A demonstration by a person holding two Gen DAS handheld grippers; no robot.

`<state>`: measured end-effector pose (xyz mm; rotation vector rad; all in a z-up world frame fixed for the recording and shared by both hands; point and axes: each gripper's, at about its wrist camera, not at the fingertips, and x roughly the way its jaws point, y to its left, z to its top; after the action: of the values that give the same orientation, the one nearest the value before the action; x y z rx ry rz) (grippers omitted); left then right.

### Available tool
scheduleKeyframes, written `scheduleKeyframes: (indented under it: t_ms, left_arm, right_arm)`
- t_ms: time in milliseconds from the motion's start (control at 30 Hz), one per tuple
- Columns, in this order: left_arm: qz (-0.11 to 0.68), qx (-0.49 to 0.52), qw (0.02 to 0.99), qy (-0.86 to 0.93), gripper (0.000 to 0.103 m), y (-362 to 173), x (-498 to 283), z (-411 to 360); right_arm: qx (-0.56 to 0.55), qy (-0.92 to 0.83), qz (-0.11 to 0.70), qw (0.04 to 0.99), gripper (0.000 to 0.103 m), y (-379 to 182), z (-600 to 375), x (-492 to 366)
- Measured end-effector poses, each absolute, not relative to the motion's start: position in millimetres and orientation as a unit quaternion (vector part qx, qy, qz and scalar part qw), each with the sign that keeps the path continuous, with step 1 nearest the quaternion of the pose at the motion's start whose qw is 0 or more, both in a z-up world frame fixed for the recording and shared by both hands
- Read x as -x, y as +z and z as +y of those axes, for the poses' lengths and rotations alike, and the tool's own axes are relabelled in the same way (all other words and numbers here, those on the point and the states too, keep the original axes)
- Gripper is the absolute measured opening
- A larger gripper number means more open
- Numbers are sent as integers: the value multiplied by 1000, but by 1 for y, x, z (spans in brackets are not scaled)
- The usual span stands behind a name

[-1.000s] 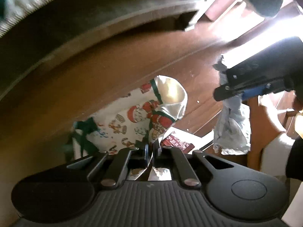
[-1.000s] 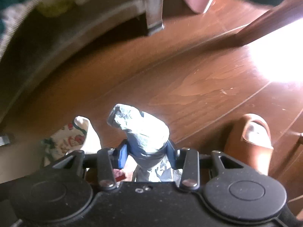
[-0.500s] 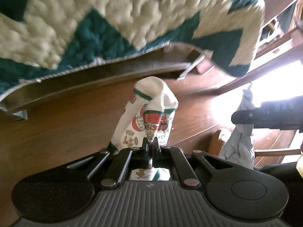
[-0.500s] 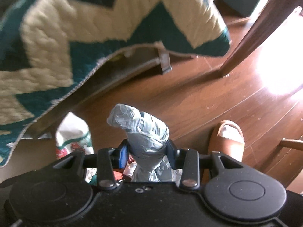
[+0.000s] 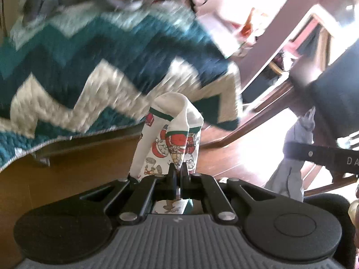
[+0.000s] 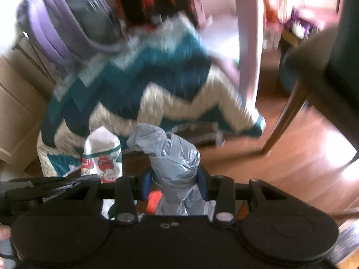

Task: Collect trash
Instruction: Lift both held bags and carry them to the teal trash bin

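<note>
While the left hand-held gripper (image 5: pixel 178 172) pinched the Santa paper bag (image 5: pixel 170 139), the right hand-held gripper (image 6: pixel 174 180) squeezed a gray plastic bag (image 6: pixel 172 157); a zigzag blanket (image 6: pixel 139 85) hung at 12 o'clock, above the wood floor (image 6: pixel 280 163).

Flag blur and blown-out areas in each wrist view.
Left wrist: zigzag quilt motion-smeared, sunlit floor clipped white, left gripper and Santa-print paper sharp. Right wrist: quilt and backpack smeared, floor glare at right, right gripper and grey plastic bag sharp.
</note>
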<state>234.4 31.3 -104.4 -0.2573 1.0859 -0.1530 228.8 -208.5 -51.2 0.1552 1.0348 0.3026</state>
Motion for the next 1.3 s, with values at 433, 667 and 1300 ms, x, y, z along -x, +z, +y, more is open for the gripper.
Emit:
scheduleKeyframes:
  t_ms: [433,667,1300]
  left_arm:
    - [431,72,890,-133,2,42,-243,-55]
    - [389,76,903,-166,2,119,-270,-105]
    - [237,17,930,-280,2,323,-344,-313]
  right_arm:
    - [-11,142,358,923,38,93,-286,-201]
    - [17,104,301,948,38,163,-337,-201]
    - [-28,-62,232,970,39,221,-491,-261]
